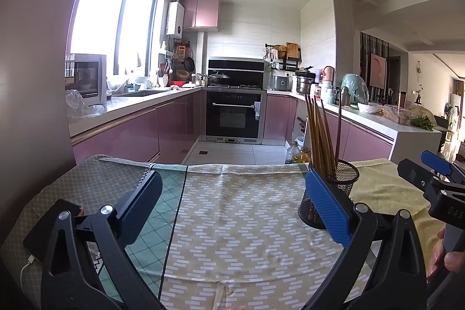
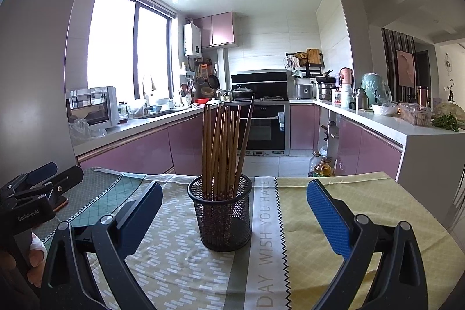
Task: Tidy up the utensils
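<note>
**Holder dead ahead of right claw, chopsticks upright**

Straight ahead of your right gripper (image 2: 234,211), framed between its spread, empty jaws, stands the mesh holder (image 2: 220,218) on the tablecloth (image 2: 334,188). The chopsticks (image 2: 223,141) rise from it, long axes near vertical, one leaning right. From your left gripper (image 1: 232,208), also released and empty, the holder lies off to the right, behind the right finger. Judgement: your right claw is nearer and better aligned; any grasp must close across upright shafts.

Cloth-covered table (image 2: 334,222) bearing mesh holder (image 2: 223,214), phone (image 1: 49,231)
</note>
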`<control>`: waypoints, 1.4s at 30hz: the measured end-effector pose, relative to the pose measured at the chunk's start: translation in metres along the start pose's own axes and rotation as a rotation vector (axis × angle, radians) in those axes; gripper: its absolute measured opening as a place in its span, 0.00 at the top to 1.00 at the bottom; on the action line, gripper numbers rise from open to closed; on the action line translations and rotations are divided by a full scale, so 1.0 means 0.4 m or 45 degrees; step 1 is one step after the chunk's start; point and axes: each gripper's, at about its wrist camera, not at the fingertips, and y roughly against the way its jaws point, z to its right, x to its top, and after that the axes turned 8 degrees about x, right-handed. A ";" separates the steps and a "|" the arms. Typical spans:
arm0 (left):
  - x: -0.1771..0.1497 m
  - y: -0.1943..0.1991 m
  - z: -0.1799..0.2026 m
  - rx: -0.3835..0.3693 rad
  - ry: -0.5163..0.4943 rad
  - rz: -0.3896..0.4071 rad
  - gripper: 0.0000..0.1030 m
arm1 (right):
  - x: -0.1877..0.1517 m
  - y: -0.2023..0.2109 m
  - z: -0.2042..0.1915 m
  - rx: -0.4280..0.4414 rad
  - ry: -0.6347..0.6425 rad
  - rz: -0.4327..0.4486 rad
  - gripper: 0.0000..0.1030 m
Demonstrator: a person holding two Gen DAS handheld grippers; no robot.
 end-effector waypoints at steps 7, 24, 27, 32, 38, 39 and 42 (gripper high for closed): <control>0.000 0.000 0.000 0.002 0.005 -0.002 0.06 | 0.003 0.000 0.001 -0.003 -0.003 0.003 0.07; -0.003 -0.003 0.004 0.006 0.005 -0.012 0.05 | 0.003 -0.002 -0.001 -0.002 -0.003 0.001 0.07; -0.003 -0.003 0.004 0.004 0.006 -0.012 0.06 | 0.005 -0.003 -0.002 -0.001 -0.001 0.000 0.07; -0.003 -0.003 0.003 0.006 0.007 -0.012 0.06 | 0.007 -0.002 -0.002 0.001 0.001 0.002 0.07; -0.006 0.001 0.006 0.010 0.004 -0.009 0.06 | 0.008 0.002 0.002 0.004 -0.006 0.006 0.07; -0.005 0.000 0.005 0.011 0.004 -0.008 0.06 | 0.007 0.002 0.003 0.005 -0.008 0.008 0.07; -0.005 0.001 0.006 0.010 0.004 -0.008 0.06 | 0.008 0.004 0.008 0.004 -0.013 0.010 0.07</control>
